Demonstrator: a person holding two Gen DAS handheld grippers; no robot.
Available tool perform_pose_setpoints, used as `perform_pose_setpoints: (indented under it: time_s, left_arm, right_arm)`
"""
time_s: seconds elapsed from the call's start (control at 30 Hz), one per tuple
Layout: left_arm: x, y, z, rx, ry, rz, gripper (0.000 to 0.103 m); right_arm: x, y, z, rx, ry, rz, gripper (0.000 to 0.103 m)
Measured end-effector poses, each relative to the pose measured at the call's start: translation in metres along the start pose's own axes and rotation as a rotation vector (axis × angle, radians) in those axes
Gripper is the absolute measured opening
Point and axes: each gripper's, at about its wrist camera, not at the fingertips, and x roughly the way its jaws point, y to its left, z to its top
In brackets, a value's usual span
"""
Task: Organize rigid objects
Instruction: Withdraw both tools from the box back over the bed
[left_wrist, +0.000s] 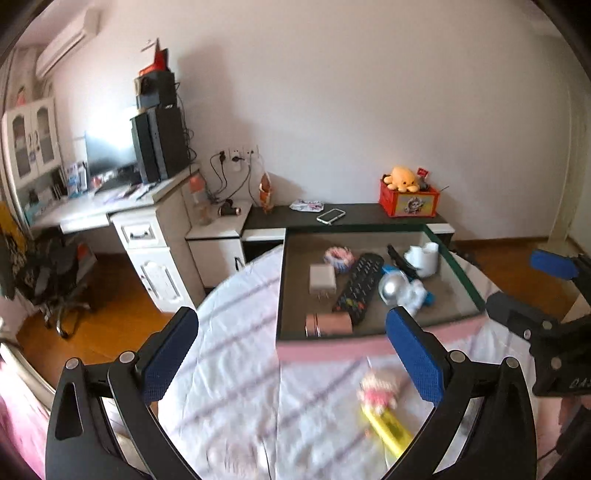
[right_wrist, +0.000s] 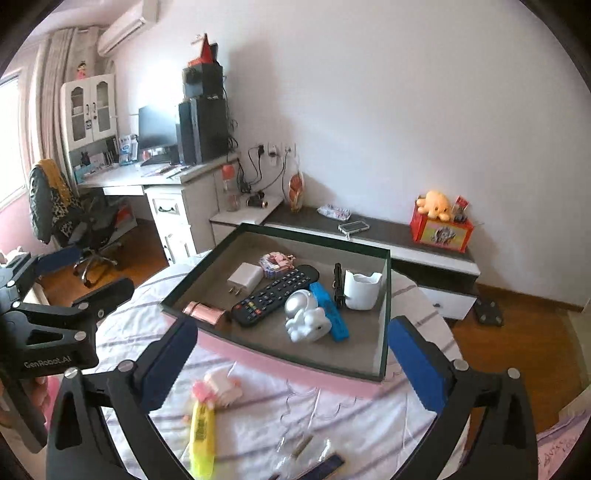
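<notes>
My left gripper (left_wrist: 293, 354) spread wide, holding nothing; right gripper (right_wrist: 291, 363) same. Yellow marker (right_wrist: 202, 435) with pink-white toy (right_wrist: 221, 391) blurred, lying on striped sheet (right_wrist: 332, 413) near me. Tray (right_wrist: 384, 314) beyond: remote (right_wrist: 275, 291), astronaut figure (right_wrist: 306, 317), white cup (right_wrist: 361, 290); bare floor along its near edge.

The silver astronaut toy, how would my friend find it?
Look in the shallow dark-rimmed box on the bed. Near its middle, the astronaut toy sits between the black remote and a flat blue thing. It alone has a shiny silver round helmet and a puffy white body.
</notes>
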Motion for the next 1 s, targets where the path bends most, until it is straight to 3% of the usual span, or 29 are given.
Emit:
perform_pose_setpoints:
  time_s: [0.1, 0.23, 0.43, 1.0]
  left_arm:
    - [-0.024, 0.003, -0.022, -0.012, -0.011, 0.019, 0.103]
    - [-0.053, 0.003, -0.044, -0.004, -0.032, 0.060, 0.103]
    - [-0.087, -0.001, -0.065, 0.025, -0.060, 0.030, 0.103]
    - [-0.100, -0.007, -0.095, 0.090, -0.010, 0.026, 0.103]
  right_arm:
    - [-0.022, 0.009, -0.016, 0.008, -0.020, 0.023, 0.103]
    - [-0.048, 0.016, -0.037, 0.020, -0.045, -0.008, 0.103]
    - [-0.076, 0.023, -0.063, 0.034, -0.059, -0.037, 0.103]
    - [-0.111, 0.013, -0.105, 0.135, -0.053, -0.093, 0.103]
